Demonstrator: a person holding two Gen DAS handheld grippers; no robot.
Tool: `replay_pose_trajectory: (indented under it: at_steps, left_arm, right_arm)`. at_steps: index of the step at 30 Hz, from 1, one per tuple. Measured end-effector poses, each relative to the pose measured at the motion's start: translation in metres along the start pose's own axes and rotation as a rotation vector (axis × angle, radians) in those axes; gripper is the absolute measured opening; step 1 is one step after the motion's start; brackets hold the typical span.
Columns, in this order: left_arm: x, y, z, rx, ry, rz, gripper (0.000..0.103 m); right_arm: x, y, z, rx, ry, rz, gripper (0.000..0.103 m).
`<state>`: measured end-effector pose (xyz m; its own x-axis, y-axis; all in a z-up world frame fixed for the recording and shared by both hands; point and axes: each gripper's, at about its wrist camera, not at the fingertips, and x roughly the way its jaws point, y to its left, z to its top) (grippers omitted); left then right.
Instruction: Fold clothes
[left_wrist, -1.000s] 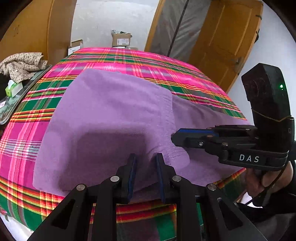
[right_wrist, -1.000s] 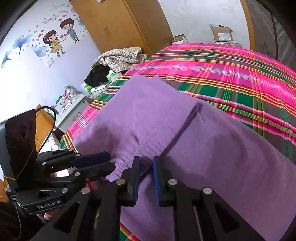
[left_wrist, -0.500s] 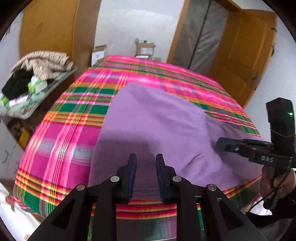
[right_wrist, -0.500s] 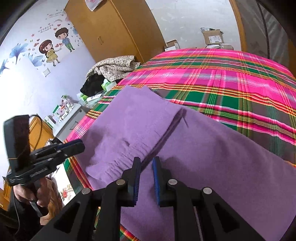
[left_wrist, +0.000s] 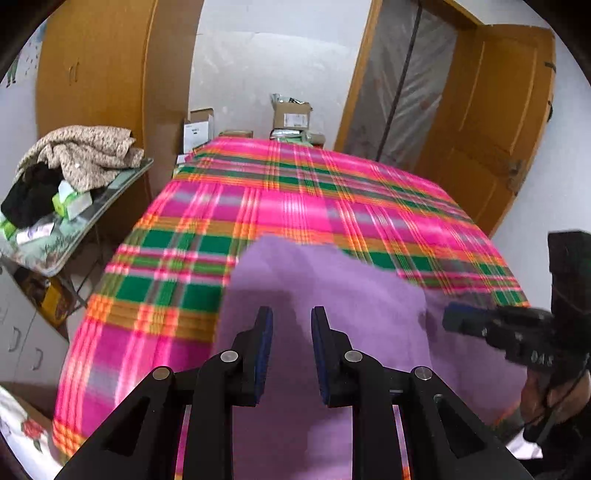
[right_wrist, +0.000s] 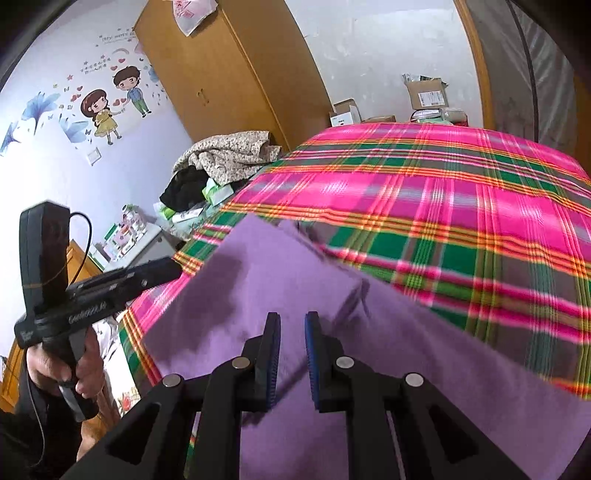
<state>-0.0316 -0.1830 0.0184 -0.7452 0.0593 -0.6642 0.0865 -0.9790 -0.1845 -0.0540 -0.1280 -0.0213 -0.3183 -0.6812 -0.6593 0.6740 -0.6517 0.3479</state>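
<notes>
Purple garment (left_wrist: 325, 295) lies on the bed (left_wrist: 280, 206) at the near edge, on the pink-green plaid cover. One layer is laid over another, with a fold edge running diagonally across it (right_wrist: 354, 291). Looks like purple trousers, not certain.

Left tongs (left_wrist: 289, 325) are held above the cloth, a narrow gap between the jaws, nothing in it. Right tongs (right_wrist: 291, 332) likewise: narrow gap, empty, over the garment near the fold line. Each shows from the side in the other's view, raised clear of the cloth.

Stage is ambiguous: fits a pause between folds, and equally a finished fold with the tongs lifted off. The pictures can't settle which.

If another fold is due, my judgement:
- grip only the hem or corners, both tongs level with each other, so the edge travels straight
- the cloth is soft and thick, so pinch both layers or the lower one drags
- the near part hangs over the bed edge, so mind it slipping off
- lay the edge down flat, then let go

Clutter on the side table (left_wrist: 92, 206) is well clear.
</notes>
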Motion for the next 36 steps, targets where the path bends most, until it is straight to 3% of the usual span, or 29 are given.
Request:
replay_pose_trajectory:
  at_steps: [2,6,12,19,20,21,22,27,32,36]
  left_arm:
    - [0.009,0.003,0.010,-0.003,0.009,0.000,0.022]
    - [0.030,0.009,0.023,-0.004,0.032,-0.012,0.022]
    - [0.059,0.017,0.032,-0.005,0.075,-0.032,0.022]
    - [0.084,0.022,0.031,-0.034,0.124,-0.070,0.022]
    - [0.084,0.021,0.031,-0.031,0.126,-0.071,0.022]
    - [0.084,0.021,0.031,-0.029,0.128,-0.072,0.022]
    - [0.086,0.020,0.031,-0.029,0.131,-0.073,0.022]
    - [0.093,0.018,0.030,-0.028,0.144,-0.073,0.022]
    - [0.099,0.015,0.030,-0.027,0.158,-0.073,0.022]
    - [0.102,0.013,0.030,-0.024,0.163,-0.070,0.022]
  right_arm:
    - [0.007,-0.002,0.006,0.017,0.007,0.005,0.014]
    - [0.023,-0.020,0.011,0.094,0.050,0.009,0.027]
    - [0.042,-0.047,0.007,0.204,0.112,0.048,0.031]
    - [0.055,-0.056,0.017,0.257,0.104,0.108,0.035]
    - [0.056,-0.057,0.018,0.262,0.101,0.118,0.032]
    - [0.055,-0.057,0.018,0.257,0.094,0.130,0.015]
    - [0.052,-0.057,0.018,0.254,0.085,0.145,0.006]
    - [0.026,-0.056,0.015,0.254,0.017,0.188,0.006]
    - [0.043,-0.078,0.000,0.349,0.094,0.153,0.008]
    - [0.036,-0.073,0.005,0.313,0.077,0.135,0.013]
